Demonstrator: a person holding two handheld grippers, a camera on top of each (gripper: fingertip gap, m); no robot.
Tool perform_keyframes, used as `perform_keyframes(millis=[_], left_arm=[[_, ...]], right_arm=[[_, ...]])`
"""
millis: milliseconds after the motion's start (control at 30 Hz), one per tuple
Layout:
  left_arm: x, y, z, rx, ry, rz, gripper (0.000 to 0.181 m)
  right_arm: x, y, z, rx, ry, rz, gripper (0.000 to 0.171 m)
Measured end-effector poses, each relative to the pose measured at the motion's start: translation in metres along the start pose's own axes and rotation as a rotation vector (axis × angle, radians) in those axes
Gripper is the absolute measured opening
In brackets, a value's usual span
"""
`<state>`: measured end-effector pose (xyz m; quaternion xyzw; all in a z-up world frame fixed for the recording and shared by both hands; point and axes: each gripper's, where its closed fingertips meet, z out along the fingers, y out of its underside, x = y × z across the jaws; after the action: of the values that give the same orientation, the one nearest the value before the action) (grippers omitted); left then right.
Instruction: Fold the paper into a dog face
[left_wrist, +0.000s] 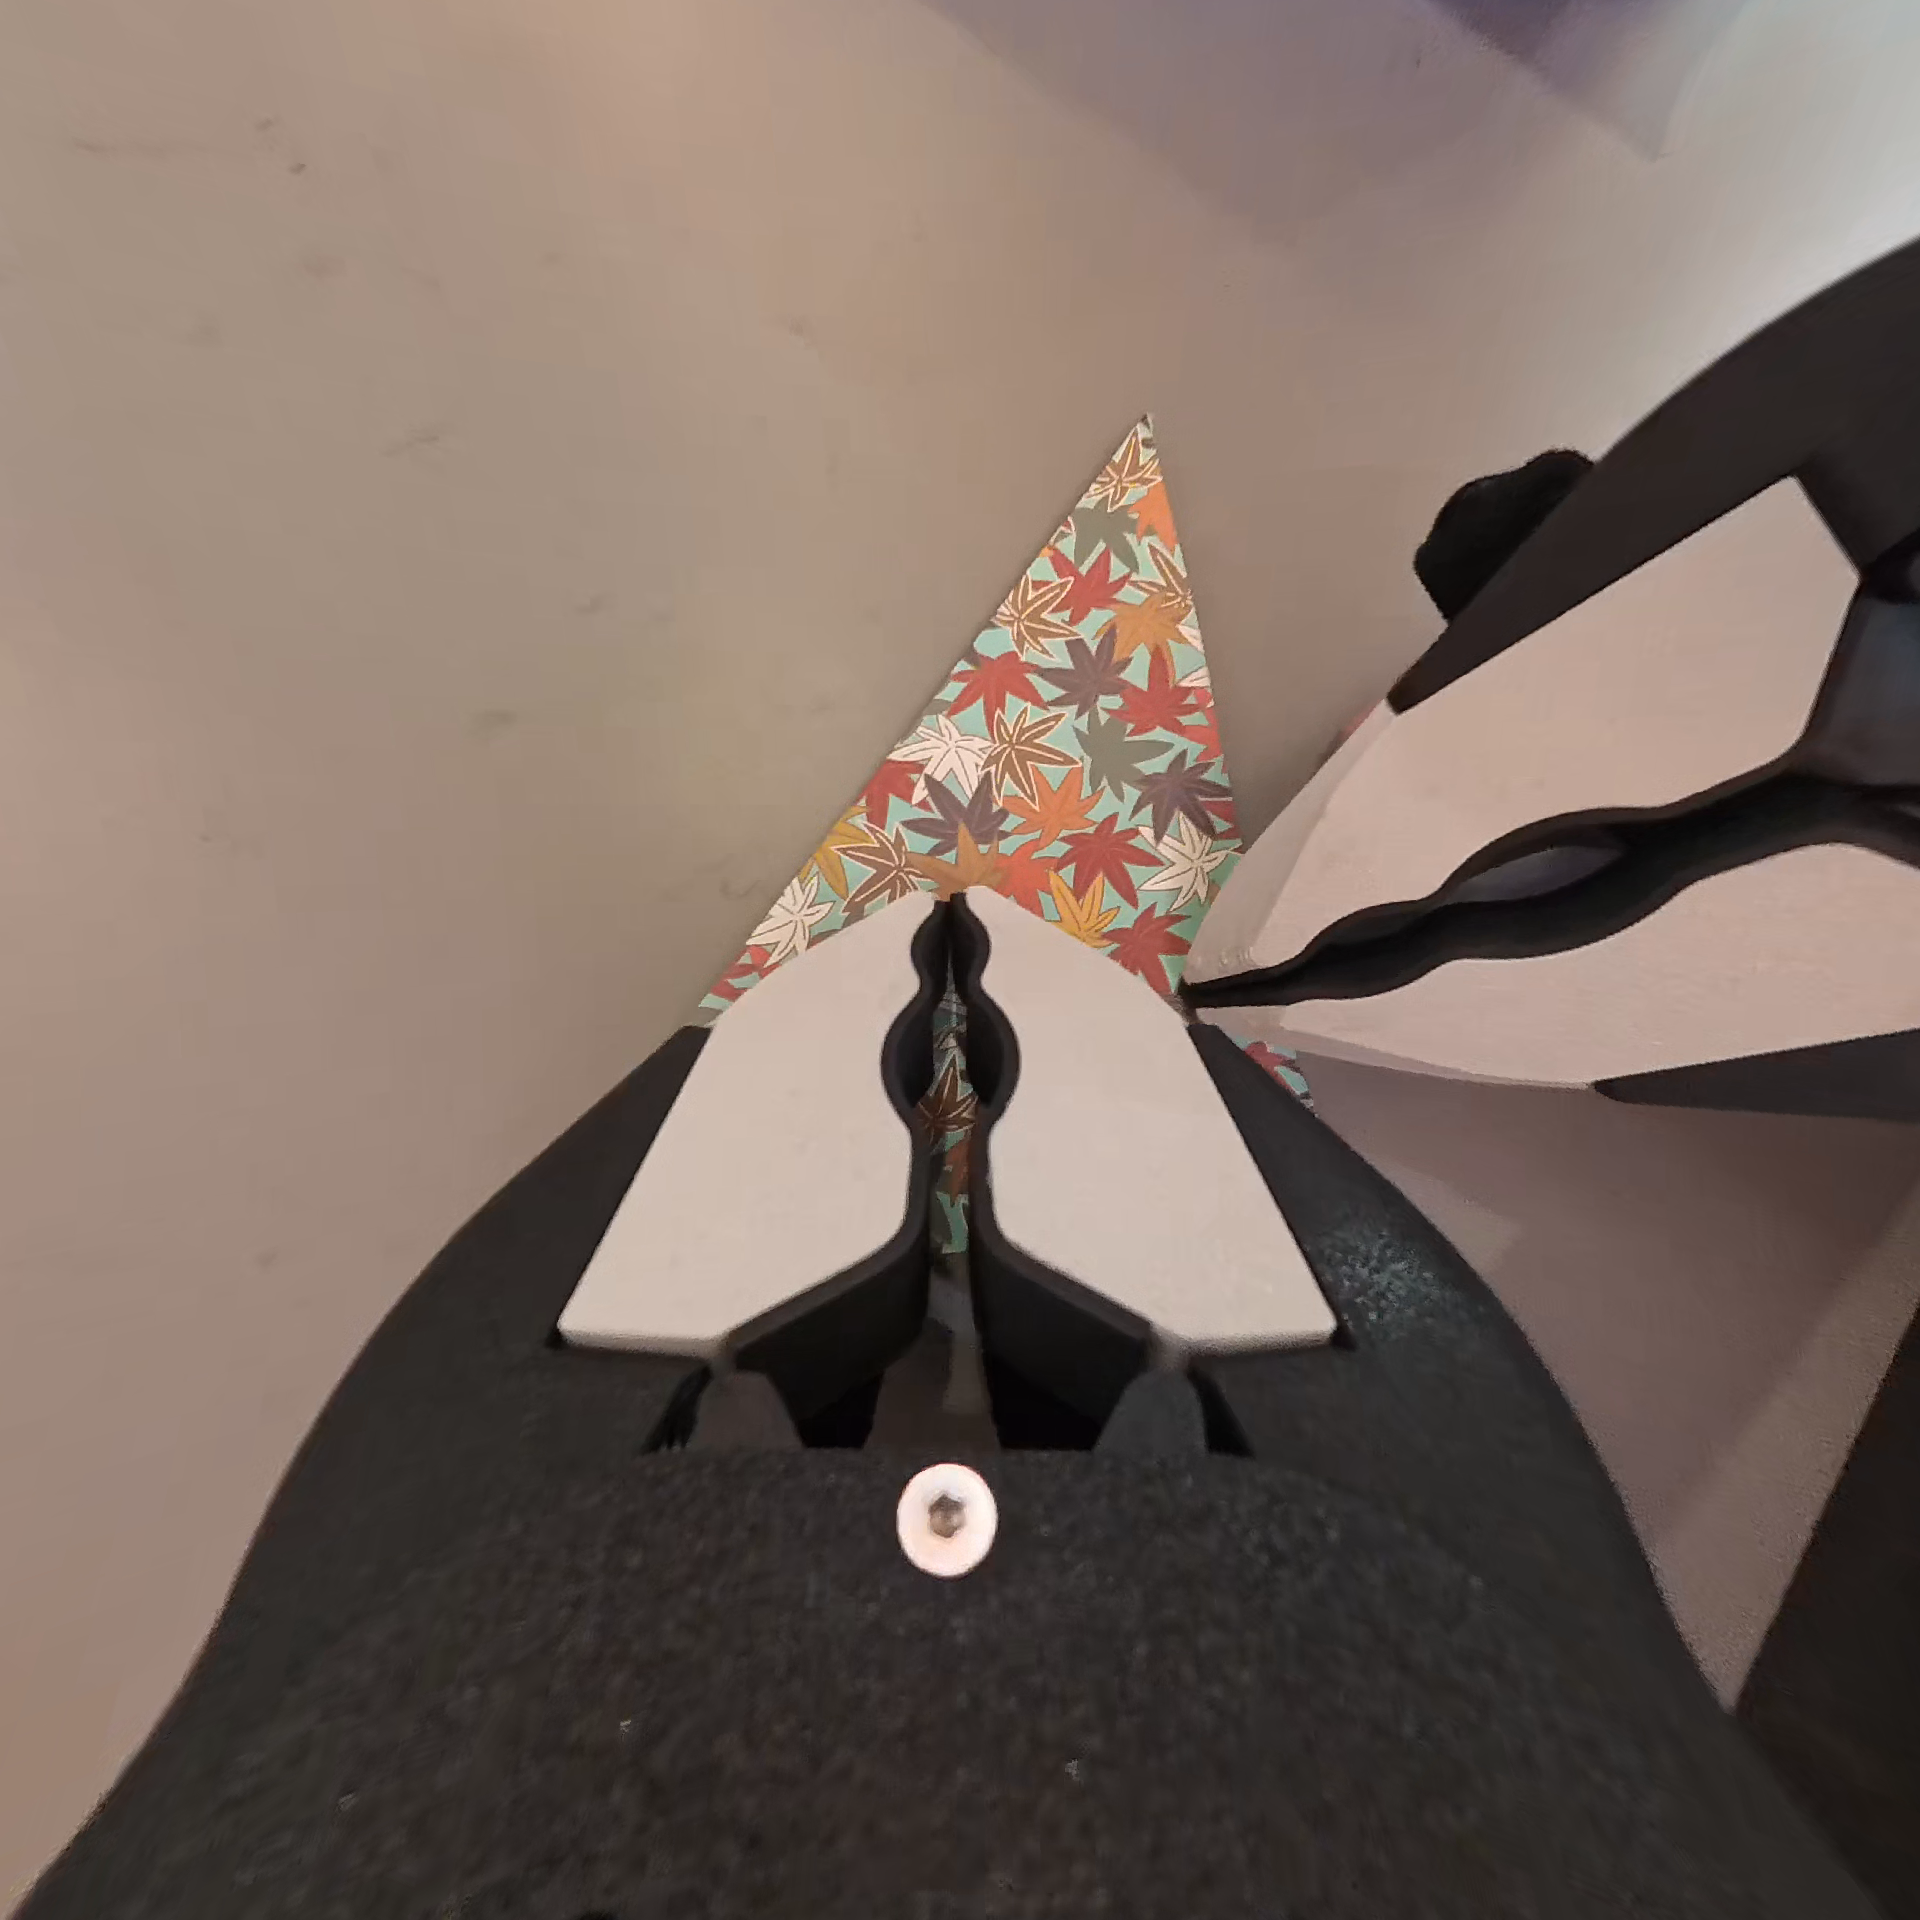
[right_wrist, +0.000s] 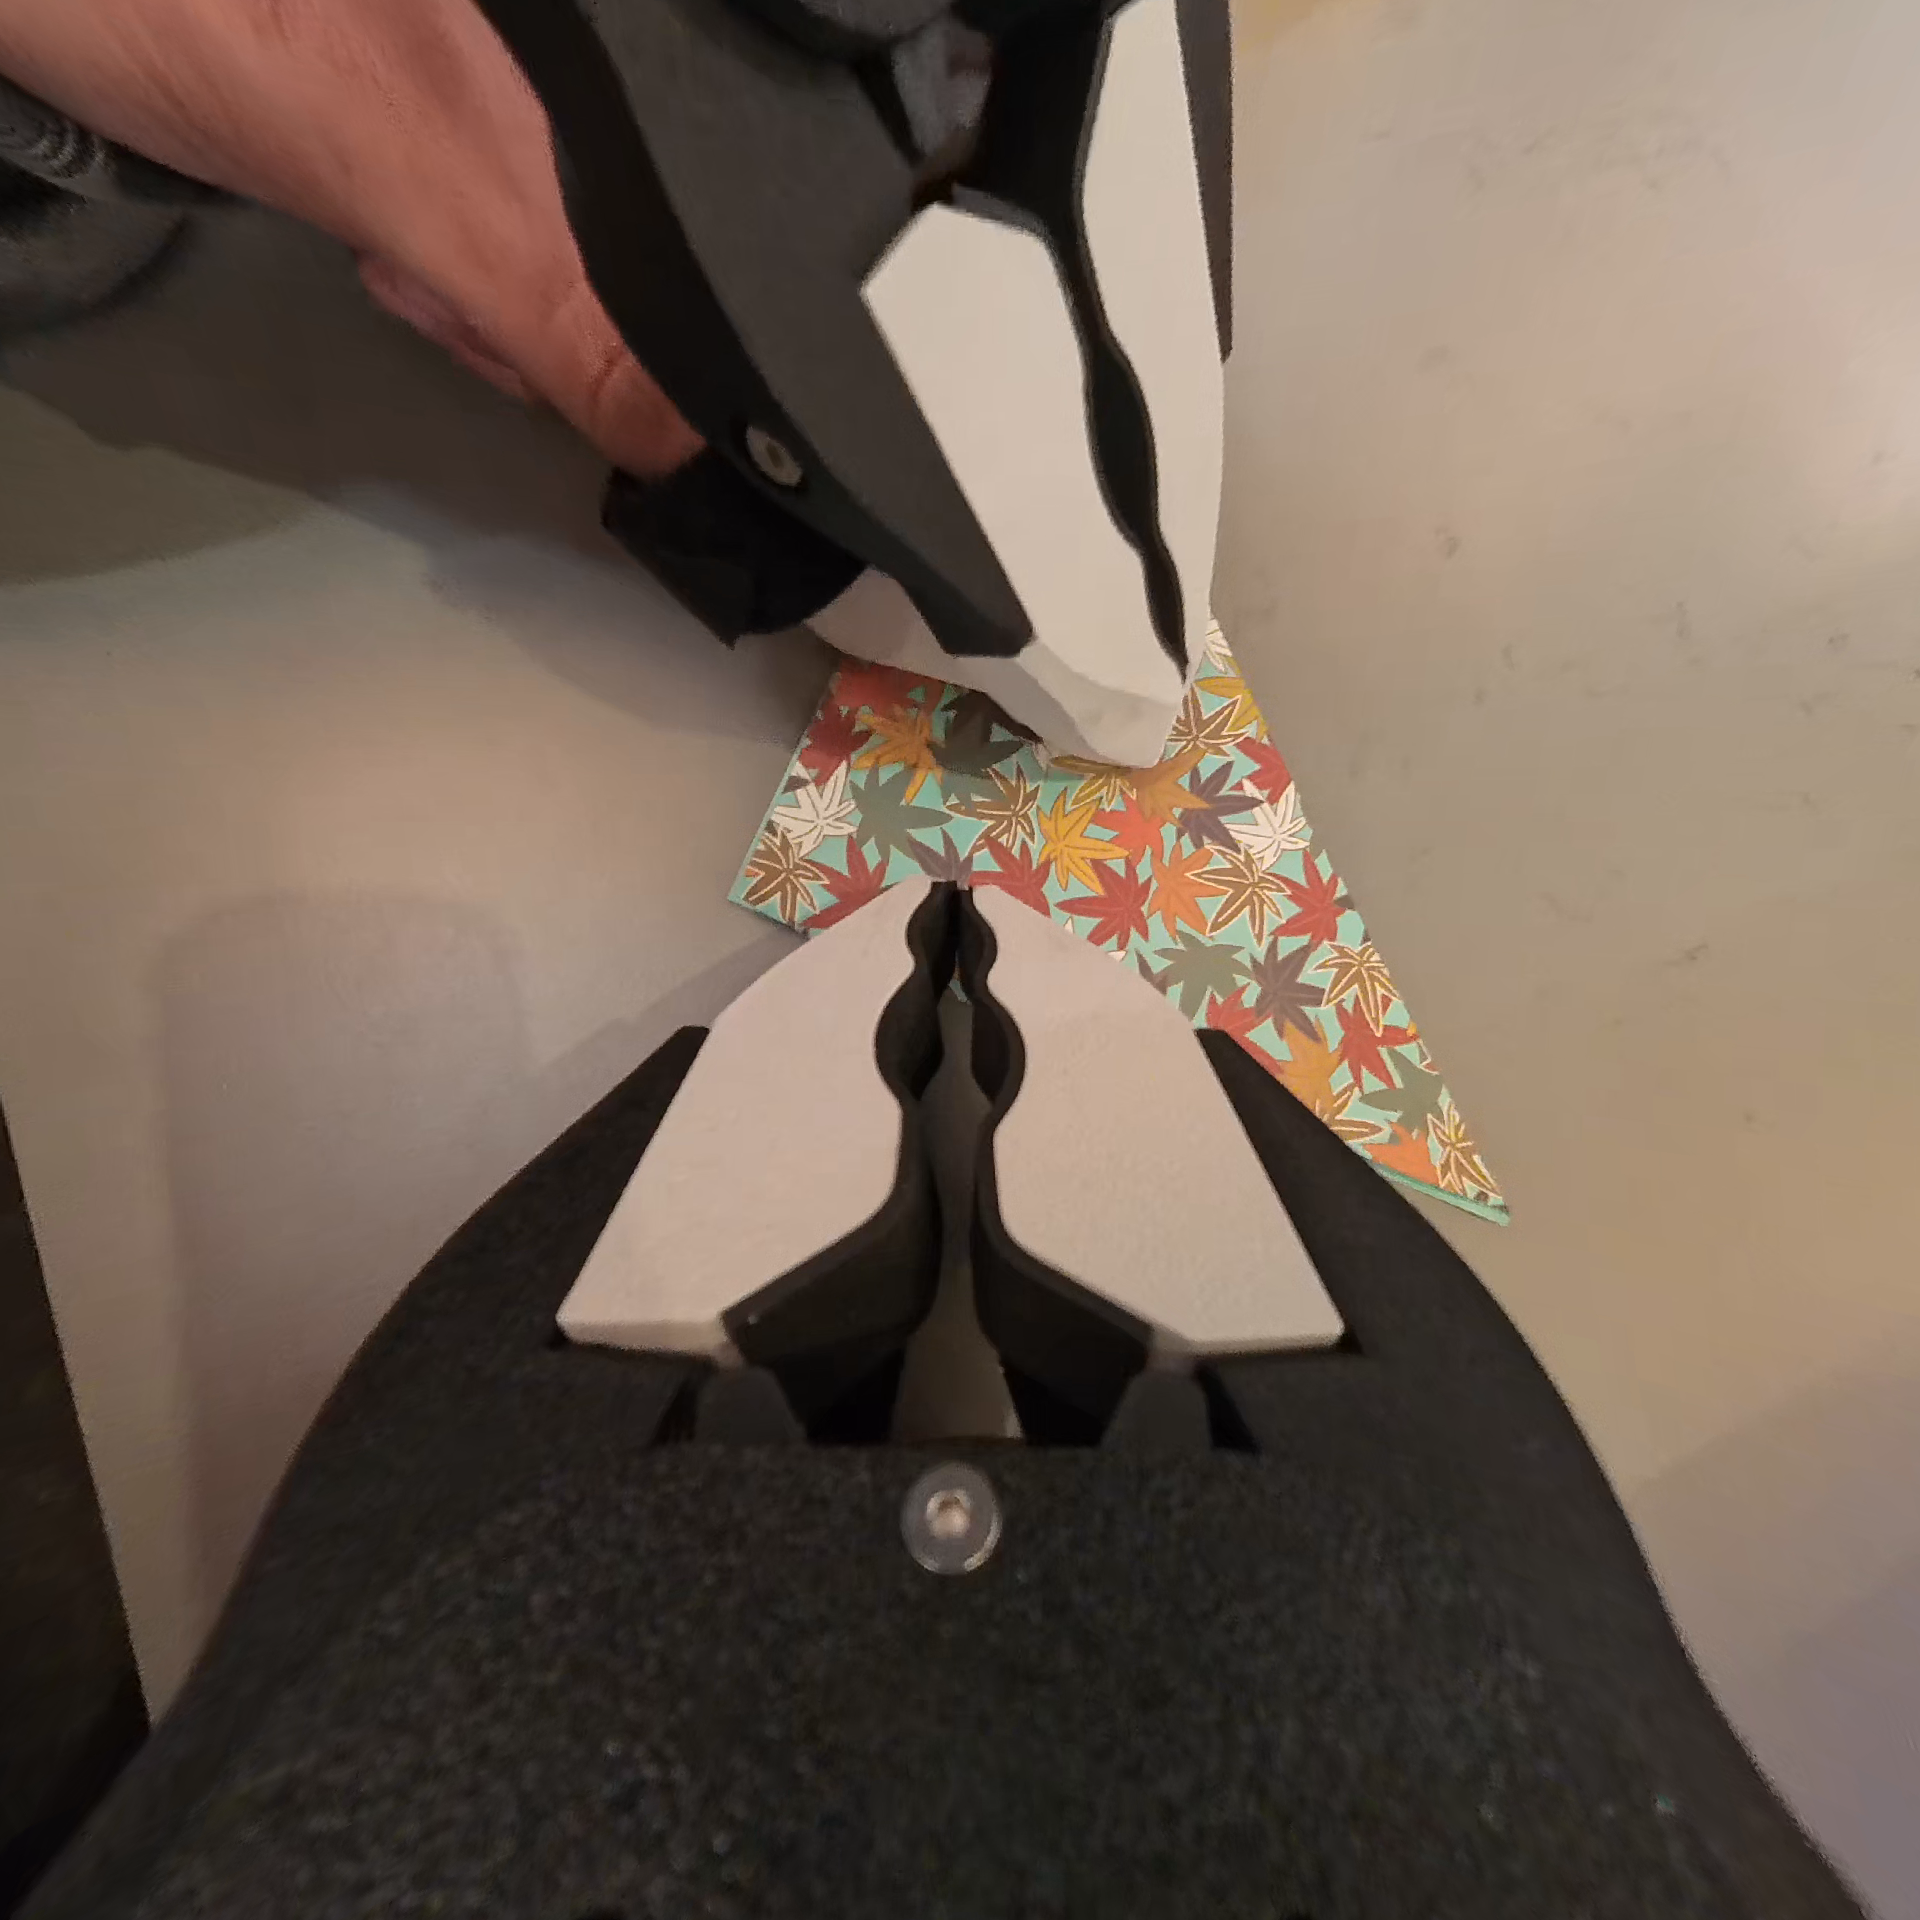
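Left wrist view: the left tongs (left_wrist: 954, 906) were closed, tips together, pressed down on the paper (left_wrist: 1091, 748) without gripping it. The paper, printed with maple leaves on teal, lay flat on the desk (left_wrist: 416, 520), its folded point running toward 12 o'clock. The right tongs (left_wrist: 1195, 987) entered from 3 o'clock, also closed, tips touching the paper's edge.

Right wrist view: the right tongs (right_wrist: 956, 899) were closed, resting on the paper (right_wrist: 1195, 862) near its lower edge. The left tongs (right_wrist: 1143, 717) descended from 12 o'clock, closed tips bearing on the sheet; a hand (right_wrist: 416, 208) held them at 10 o'clock. One pointed flap extended toward 4 o'clock. A teal edge showed along the flap's border, which suggests doubled layers.

Handling: the paper was judged light, thin and flexible, liable to slide on the smooth desk and to tear if pinched hard. Best hold: pin the centre with one tip and take a flap by its free corner.
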<state>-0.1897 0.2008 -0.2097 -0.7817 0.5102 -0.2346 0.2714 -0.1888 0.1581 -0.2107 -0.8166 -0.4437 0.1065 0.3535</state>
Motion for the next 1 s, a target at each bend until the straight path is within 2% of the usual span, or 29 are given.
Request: perform_keyframes(millis=[33,267,300,333,433,533,767,1000], left_arm=[[0.000,0.000,0.000,0.001,-0.002,0.002,0.000],[0.000,-0.001,0.001,0.007,0.011,-0.020,0.000],[0.000,-0.001,0.001,0.006,0.011,-0.021,0.000],[0.000,-0.001,0.001,0.004,0.012,-0.021,0.000],[0.000,-0.001,0.001,0.003,0.010,-0.018,0.000],[0.000,-0.002,0.001,0.007,0.003,-0.008,0.000],[0.000,-0.002,0.002,0.008,0.008,-0.013,0.000],[-0.001,-0.003,0.002,0.013,0.003,-0.015,0.000]], right_arm=[[0.000,0.000,0.000,0.001,-0.004,0.005,0.000],[-0.002,0.001,-0.003,-0.003,-0.056,0.040,0.000],[0.001,0.002,-0.008,0.003,-0.068,0.048,0.011],[0.011,0.003,-0.015,0.013,-0.049,0.070,0.017],[0.061,0.019,-0.045,0.058,0.031,0.225,0.016],[0.095,0.050,-0.057,-0.006,0.044,0.400,0.016],[0.094,0.044,-0.038,0.016,-0.018,0.452,0.016],[0.100,0.047,-0.027,0.000,-0.042,0.483,0.008]])
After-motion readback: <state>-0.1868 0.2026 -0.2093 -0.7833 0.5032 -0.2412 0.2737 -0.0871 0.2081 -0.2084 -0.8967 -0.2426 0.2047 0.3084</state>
